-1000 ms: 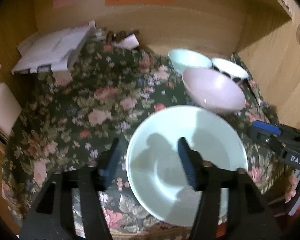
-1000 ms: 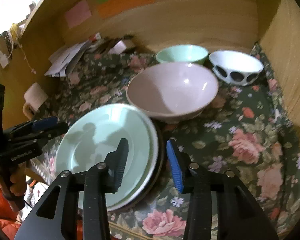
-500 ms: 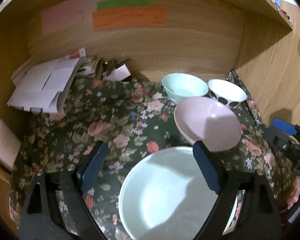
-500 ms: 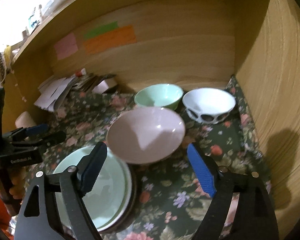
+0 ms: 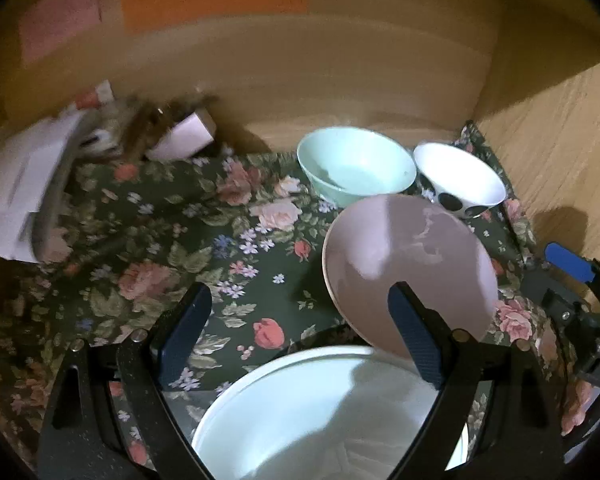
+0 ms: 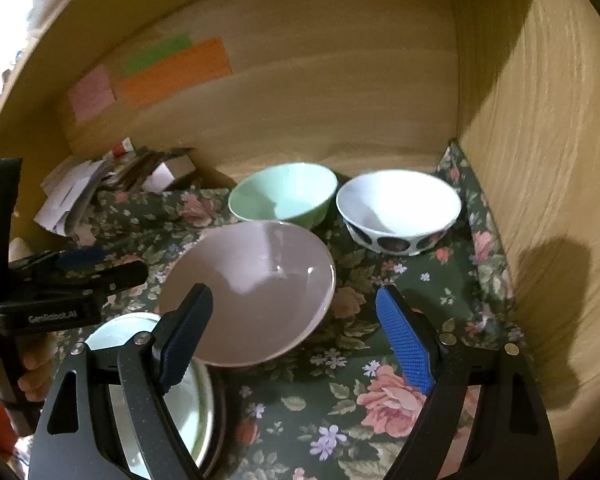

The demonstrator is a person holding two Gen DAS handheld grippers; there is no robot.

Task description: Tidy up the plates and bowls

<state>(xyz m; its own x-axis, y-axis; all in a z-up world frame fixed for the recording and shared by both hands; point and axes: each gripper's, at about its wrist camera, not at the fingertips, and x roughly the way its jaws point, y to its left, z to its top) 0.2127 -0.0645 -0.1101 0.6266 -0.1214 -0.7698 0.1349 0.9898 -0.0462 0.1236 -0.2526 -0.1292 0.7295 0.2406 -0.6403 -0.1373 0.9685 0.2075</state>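
Pink bowl [image 6: 256, 288] leans tilted on the rim of the pale green plate stack [image 5: 324, 412] at the floral cloth's [image 6: 420, 280] front edge; mint bowl [image 6: 284, 194] and spotted white bowl [image 6: 398, 210] sit at the back right corner. Left gripper [image 5: 300, 328] jaws opening, right gripper [image 6: 296, 332] spread wide, both empty. Risk: unsupported, the bowl could slide off the rim, or get knocked by a finger passing close by

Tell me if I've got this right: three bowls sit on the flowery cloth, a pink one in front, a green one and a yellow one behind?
Not quite. The bowl beside the green bowl is white with dark spots, not yellow; the right wrist view shows it. The pink bowl is in front.
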